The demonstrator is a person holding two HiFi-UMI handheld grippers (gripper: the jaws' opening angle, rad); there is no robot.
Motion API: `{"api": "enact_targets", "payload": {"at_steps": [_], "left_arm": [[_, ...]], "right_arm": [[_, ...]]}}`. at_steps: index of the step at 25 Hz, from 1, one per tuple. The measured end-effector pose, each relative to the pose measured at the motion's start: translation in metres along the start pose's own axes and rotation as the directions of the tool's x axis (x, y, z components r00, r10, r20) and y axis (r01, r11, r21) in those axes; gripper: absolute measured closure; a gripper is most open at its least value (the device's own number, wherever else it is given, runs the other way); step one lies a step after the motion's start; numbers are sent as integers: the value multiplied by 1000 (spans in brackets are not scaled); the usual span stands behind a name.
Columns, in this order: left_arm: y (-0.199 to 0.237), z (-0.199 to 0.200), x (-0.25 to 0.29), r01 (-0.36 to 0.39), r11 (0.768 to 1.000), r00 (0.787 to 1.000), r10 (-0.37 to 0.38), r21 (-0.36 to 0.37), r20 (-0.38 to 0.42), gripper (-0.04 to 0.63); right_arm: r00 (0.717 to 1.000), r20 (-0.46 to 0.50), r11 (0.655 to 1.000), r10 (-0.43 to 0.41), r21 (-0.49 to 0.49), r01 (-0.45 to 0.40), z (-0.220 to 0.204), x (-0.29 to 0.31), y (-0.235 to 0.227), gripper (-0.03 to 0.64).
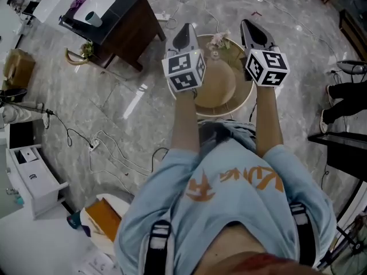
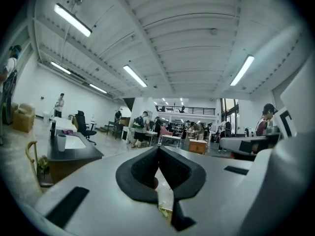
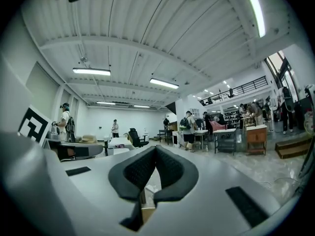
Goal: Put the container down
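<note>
Grey marble floor is stretching across a big open hall, with strip lights running along the ribbed ceiling. One round white stand is carrying the one tan container. Two grippers are hovering level over it; the left gripper and right gripper are both clenching their jaws on nothing. One dark wooden table is standing beyond.

I wear a light blue T-shirt with orange print, perhaps letters, and black-white straps. My left tongs and right tongs are grey, with black pads and marker cubes.
</note>
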State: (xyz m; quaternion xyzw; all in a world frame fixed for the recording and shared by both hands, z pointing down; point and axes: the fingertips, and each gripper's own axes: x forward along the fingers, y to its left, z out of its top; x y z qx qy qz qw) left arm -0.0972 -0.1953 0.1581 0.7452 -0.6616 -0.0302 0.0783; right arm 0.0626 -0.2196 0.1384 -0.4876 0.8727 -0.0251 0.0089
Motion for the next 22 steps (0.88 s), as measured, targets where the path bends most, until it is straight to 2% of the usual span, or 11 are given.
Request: {"api": "enact_targets", "payload": {"at_steps": [4, 9, 22], "left_arm": [[-5, 7, 5, 13, 998, 1000, -14, 64, 11, 569], [-11, 16, 8, 19, 995, 999, -22, 97, 34, 569], [-12, 40, 22, 59, 992, 997, -64, 110, 45, 569]], "right_arm": [[999, 16, 999, -29, -33, 29, 8, -3, -8, 606], [999, 26, 998, -47, -47, 48, 11, -7, -14, 606], [998, 49, 996, -43, -71, 46, 28, 4, -6, 606]]}}
